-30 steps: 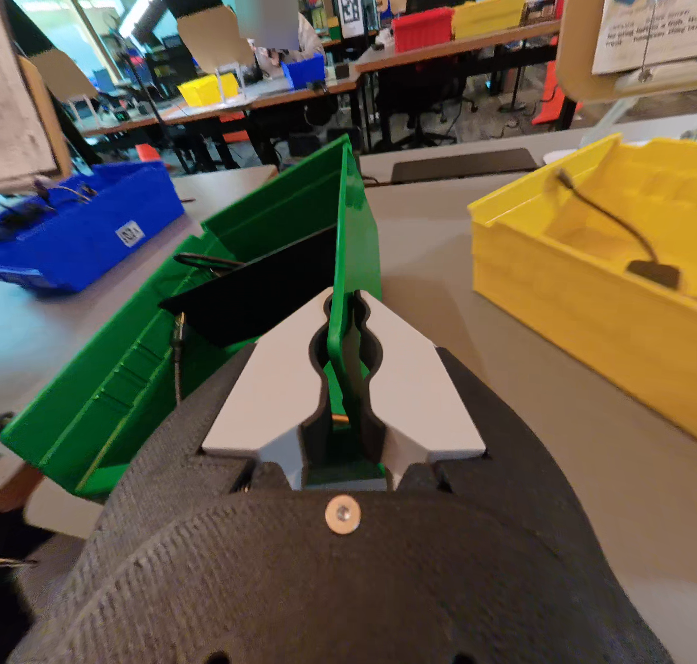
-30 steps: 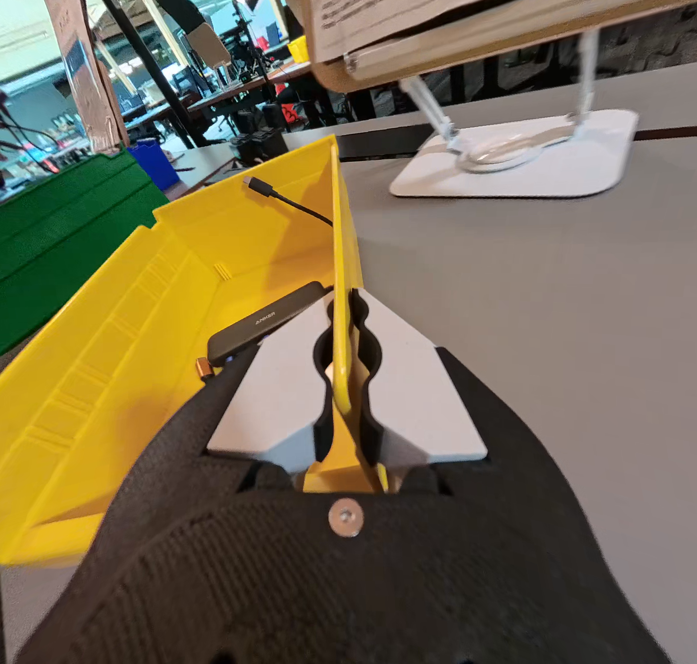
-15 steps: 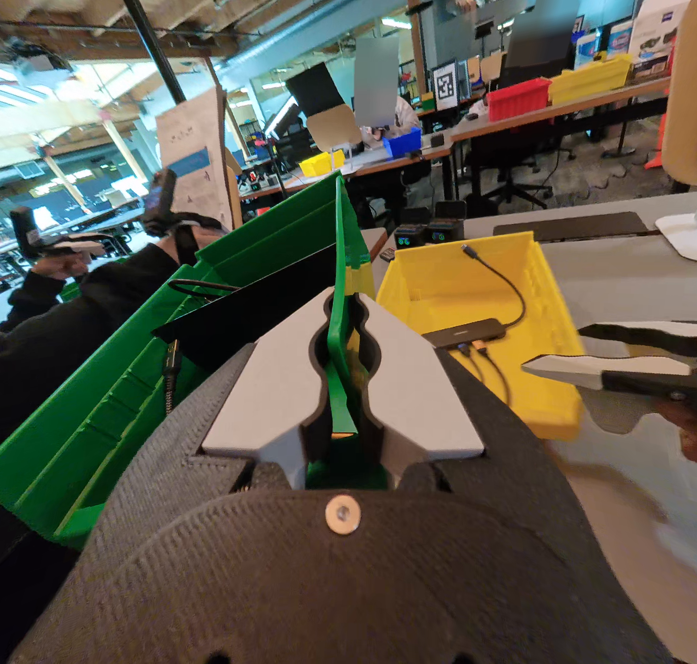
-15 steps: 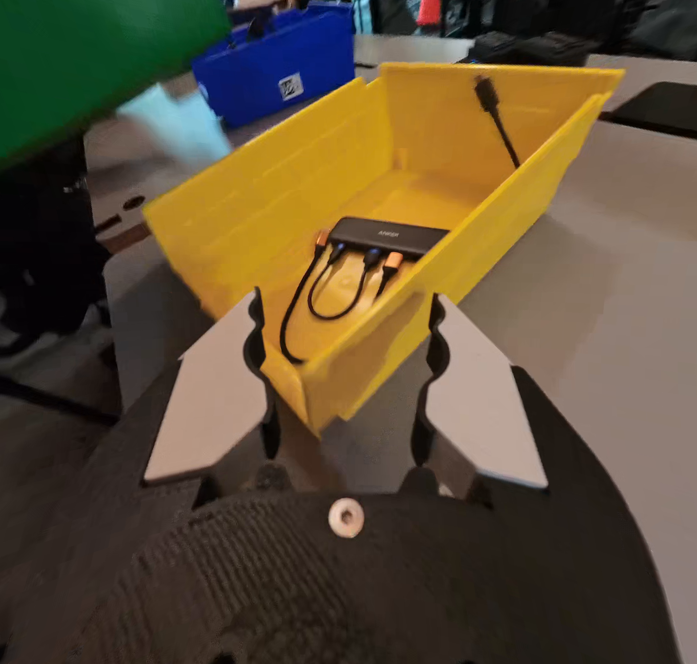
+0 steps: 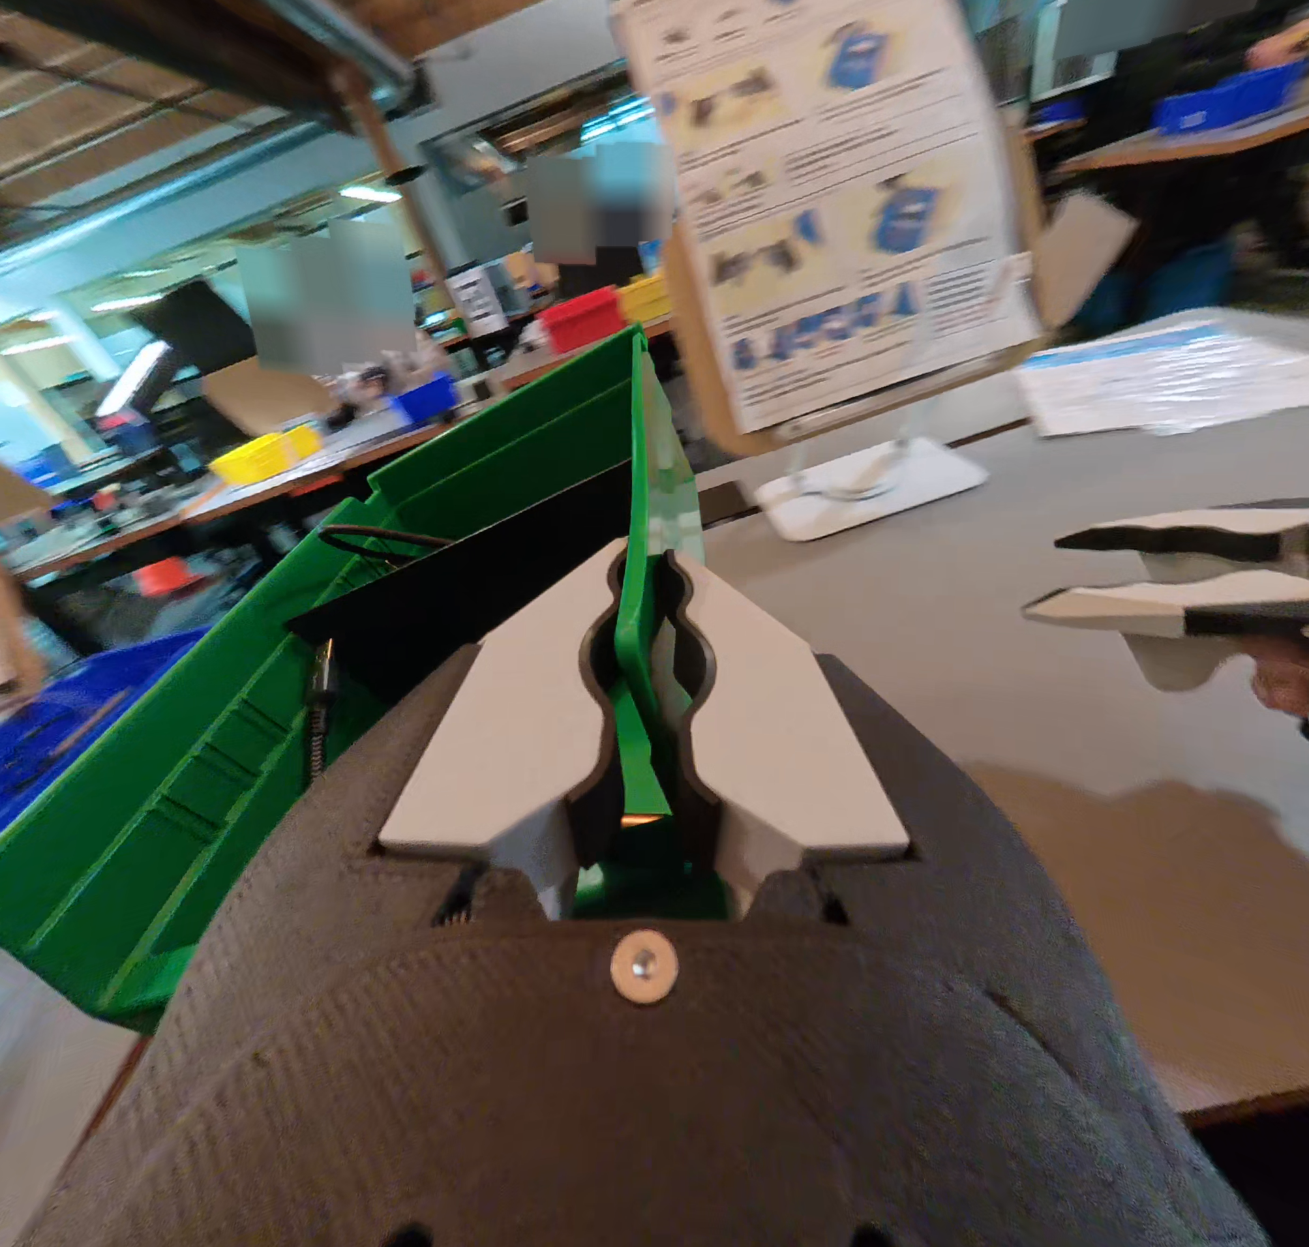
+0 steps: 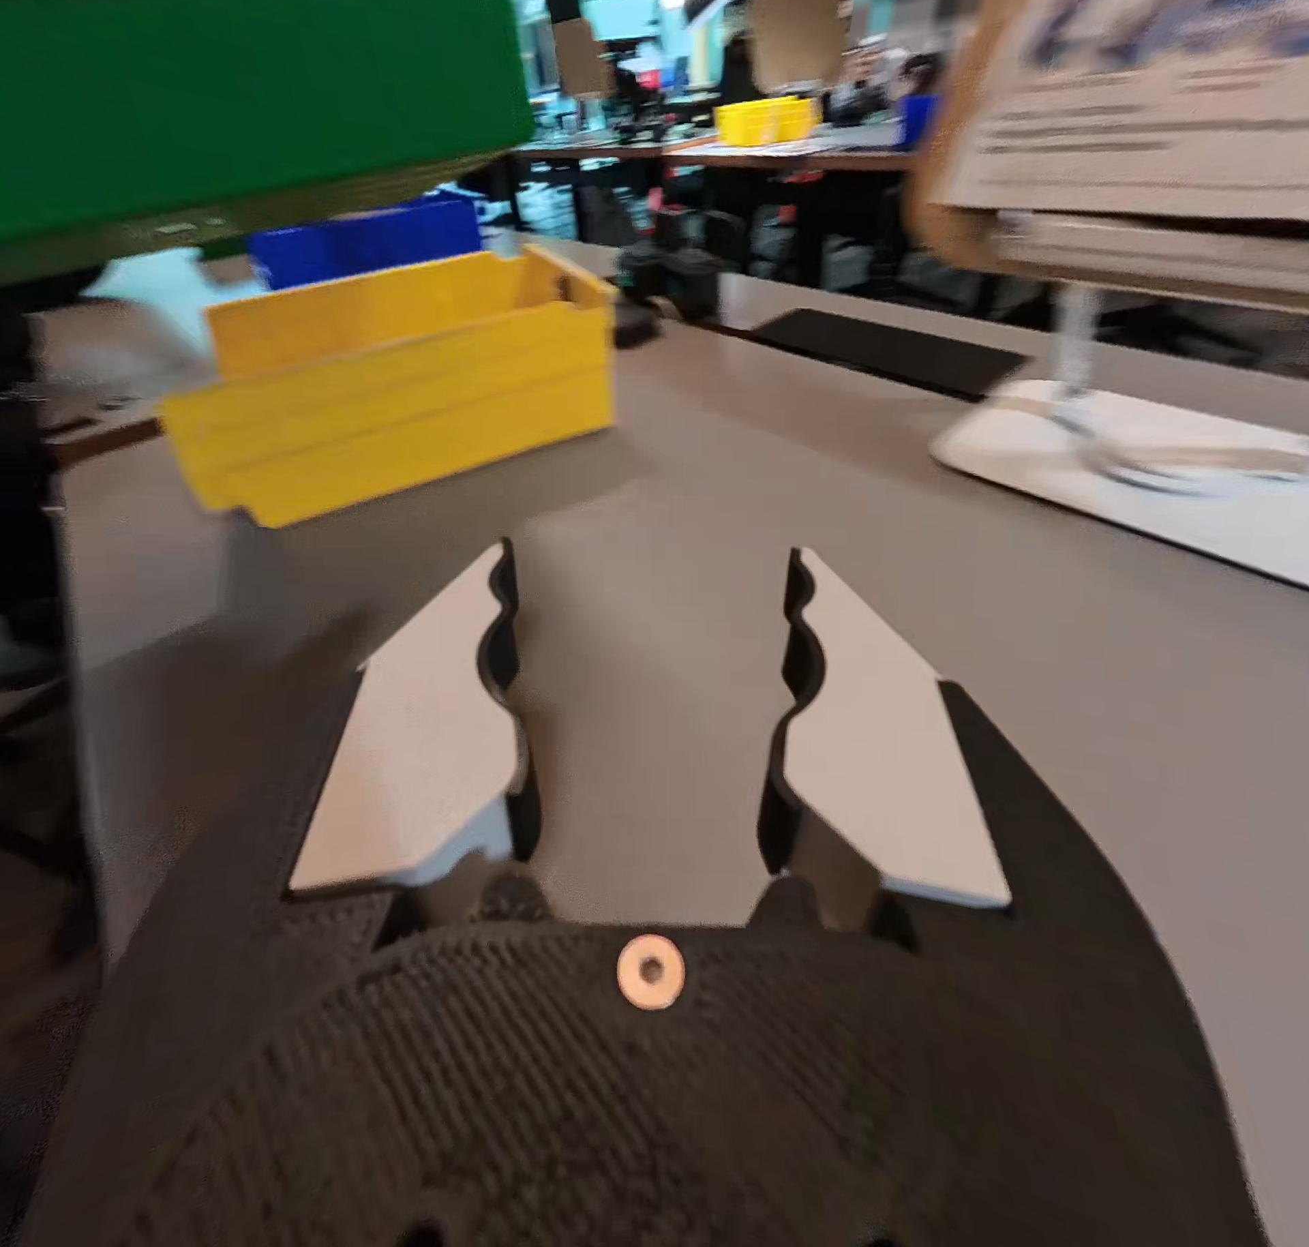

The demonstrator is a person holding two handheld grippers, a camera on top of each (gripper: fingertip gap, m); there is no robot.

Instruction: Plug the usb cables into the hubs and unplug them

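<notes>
the left gripper (image 5: 643,636) is clamped on the right wall of the green bin (image 5: 212,738), which is raised off the table (image 5: 992,682) and tilted. the right gripper (image 6: 650,653) is wide and empty, low over the table.

step in hand, as judged: carry the green bin to its work position. keep the clamp firm on the wall and keep the bin level, as the contents can slide. set it flat on the table before release. keep the right gripper clear of the bin's path.

a black hub (image 5: 453,597) leans inside the green bin, just left of the clamped wall. a cable (image 5: 319,710) hangs at its near end; whether it is plugged in cannot be told.

the yellow bin (image 6: 397,391) rests on the table, ahead and left of the right gripper, well apart from it. its contents are hidden by the near wall. the green bin passes above it in the right wrist view.
</notes>
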